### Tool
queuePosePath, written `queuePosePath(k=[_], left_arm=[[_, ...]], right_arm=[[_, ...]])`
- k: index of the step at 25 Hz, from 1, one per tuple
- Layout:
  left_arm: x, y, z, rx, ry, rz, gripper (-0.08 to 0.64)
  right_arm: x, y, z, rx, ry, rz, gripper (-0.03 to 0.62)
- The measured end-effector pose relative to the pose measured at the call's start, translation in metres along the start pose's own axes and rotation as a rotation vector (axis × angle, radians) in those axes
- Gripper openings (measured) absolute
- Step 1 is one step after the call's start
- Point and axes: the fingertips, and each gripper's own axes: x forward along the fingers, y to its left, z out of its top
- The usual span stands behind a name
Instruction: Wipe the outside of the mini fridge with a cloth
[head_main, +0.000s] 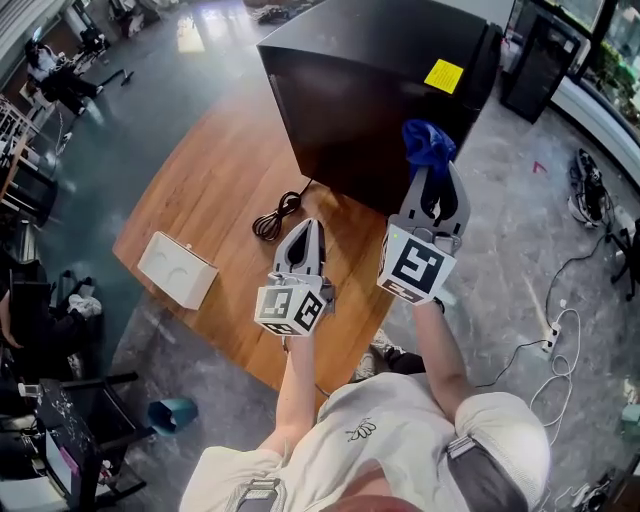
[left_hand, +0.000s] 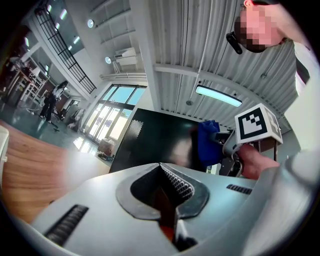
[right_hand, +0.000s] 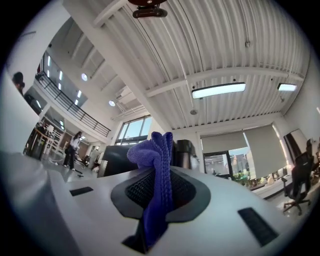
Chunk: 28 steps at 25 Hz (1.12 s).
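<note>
Head view: right tongs (head_main: 432, 172), cloth (head_main: 428, 143) aloft

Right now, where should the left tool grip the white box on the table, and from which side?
Probably grip the white box across its long walls, from above: it lies flat with both walls free. The left tool is shut; open it first.

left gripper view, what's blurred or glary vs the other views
Left gripper view: brown wooden table smeared and glary, black mini fridge soft. Right gripper view: blue woven cloth sharp, ribbed ceiling bowed. Head view: glare on grey floor.
</note>
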Motion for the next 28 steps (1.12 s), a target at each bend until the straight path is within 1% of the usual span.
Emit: queuePosePath(k=[3,6,9,12,17,21,23,28], left_arm=[[-0.004,0.014,-0.002,0.001,0.007,0.034,0.005],[-0.013,0.037,0.000,0.010,0.019,0.080,0.005],[-0.023,0.063,-0.003,0.015,0.036,0.129,0.005],[-0.035,0.090,-0.008,0.007,0.043,0.189,0.005],[-0.053,0.127,-0.012,-0.018,0.030,0.286,0.005],[-0.058,0.142,-0.021,-0.028,0.052,0.320,0.005],[-0.058,0.148,-0.024,-0.033,0.059,0.329,0.005],[-0.061,0.155,-0.029,-0.037,0.071,0.340,0.005]], right_arm=[[0.010,0.046,-0.001,0.044,0.002,0.102,0.061],[0.027,0.097,-0.009,0.087,0.025,0.182,0.061],[0.050,0.151,-0.026,0.116,0.063,0.249,0.061],[0.075,0.199,-0.048,0.119,0.097,0.295,0.061],[0.115,0.257,-0.069,0.115,0.128,0.308,0.061],[0.133,0.290,-0.080,0.111,0.143,0.322,0.061],[0.139,0.298,-0.083,0.110,0.146,0.319,0.061],[0.149,0.301,-0.095,0.125,0.168,0.285,0.061]])
